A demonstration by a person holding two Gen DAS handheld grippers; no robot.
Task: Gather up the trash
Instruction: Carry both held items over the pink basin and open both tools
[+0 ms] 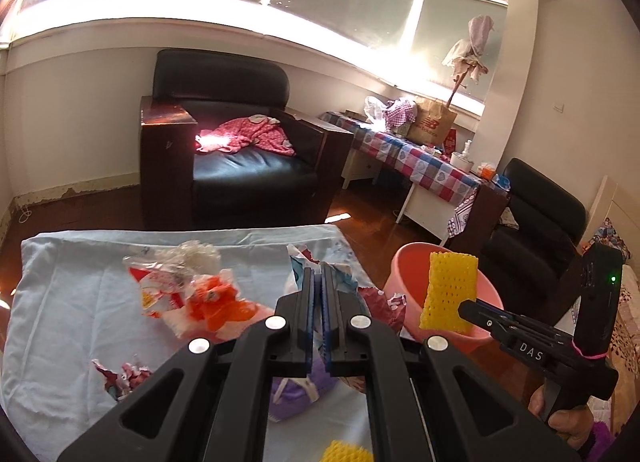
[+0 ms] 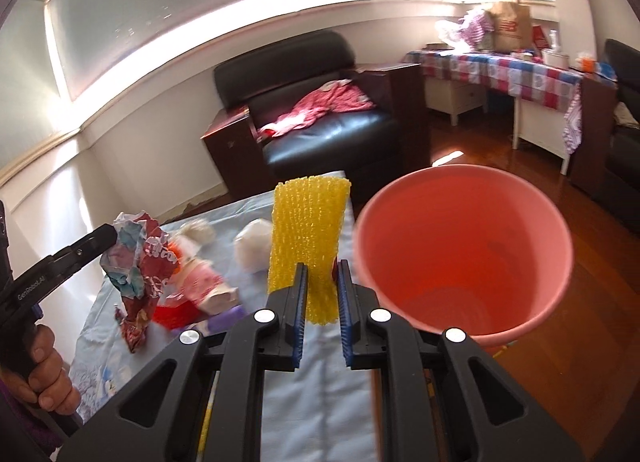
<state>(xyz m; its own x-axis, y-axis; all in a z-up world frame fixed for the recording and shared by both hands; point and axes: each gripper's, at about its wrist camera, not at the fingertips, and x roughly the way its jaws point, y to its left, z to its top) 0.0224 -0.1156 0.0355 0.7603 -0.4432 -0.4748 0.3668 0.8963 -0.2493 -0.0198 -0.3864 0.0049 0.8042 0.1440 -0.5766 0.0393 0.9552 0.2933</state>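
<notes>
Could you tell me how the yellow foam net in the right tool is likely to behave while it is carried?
The yellow foam net stands upright above the right tool, so it probably holds its shape. Its open mesh suggests it is very light and squashy. The textured surface should resist slipping.

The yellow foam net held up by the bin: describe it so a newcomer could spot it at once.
Start at the pink bin beside the table with the pale blue cloth. Just left of its rim, the right hand-held gripper pinches the yellow foam net by its lower edge, so that it stands upright in the air. Its bright yellow honeycomb mesh sets it apart from the crumpled printed wrappers around it.
</notes>
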